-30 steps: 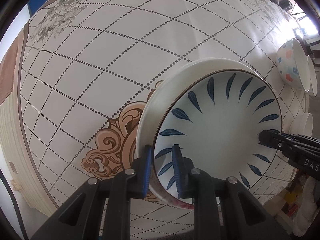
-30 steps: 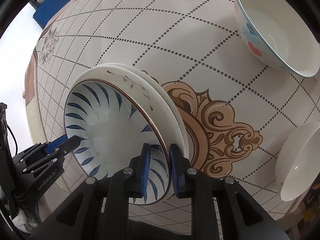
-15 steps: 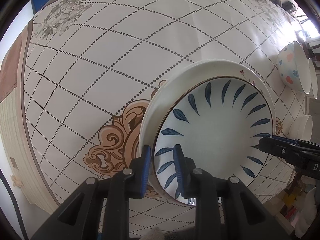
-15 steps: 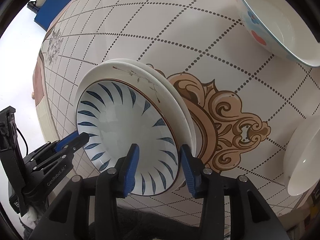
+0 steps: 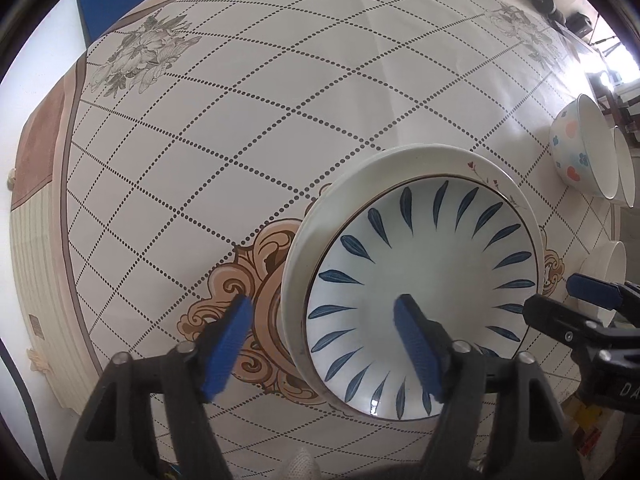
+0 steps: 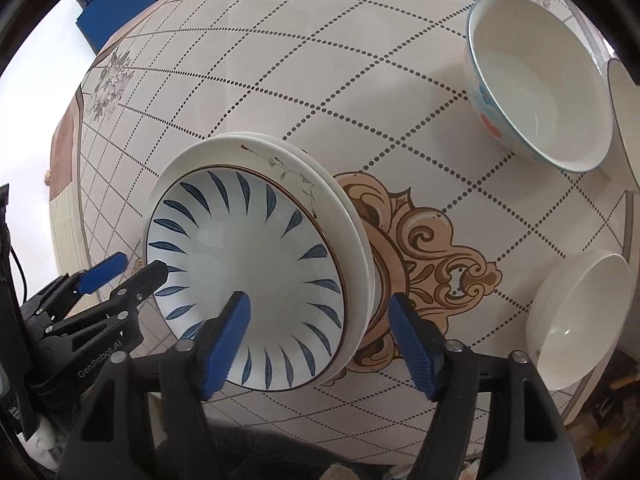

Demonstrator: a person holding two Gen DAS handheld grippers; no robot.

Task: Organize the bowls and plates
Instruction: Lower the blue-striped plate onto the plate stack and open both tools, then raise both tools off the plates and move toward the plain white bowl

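A blue-leaf plate point(image 5: 424, 300) point(image 6: 248, 276) lies on top of a stack of white plates point(image 5: 320, 232) point(image 6: 344, 216) on the patterned table. My left gripper point(image 5: 326, 346) is open, its fingers either side of the stack's left rim. My right gripper point(image 6: 320, 342) is open, its fingers either side of the stack's right rim. Each gripper shows in the other's view: the right gripper point(image 5: 560, 300) and the left gripper point(image 6: 128, 272). A spotted bowl point(image 5: 580, 152) point(image 6: 536, 92) and a small white bowl point(image 5: 608, 272) point(image 6: 580, 320) stand to the right.
Another white bowl point(image 5: 626, 172) point(image 6: 628, 120) sits behind the spotted one at the right table edge. The checked tablecloth point(image 5: 240, 100) stretches far and left. A blue board point(image 6: 116, 4) stands beyond the table's far left edge.
Both grippers were shut on the plate stack's rims a second ago; both have opened wide and drawn back a little. The plates rest on the table.
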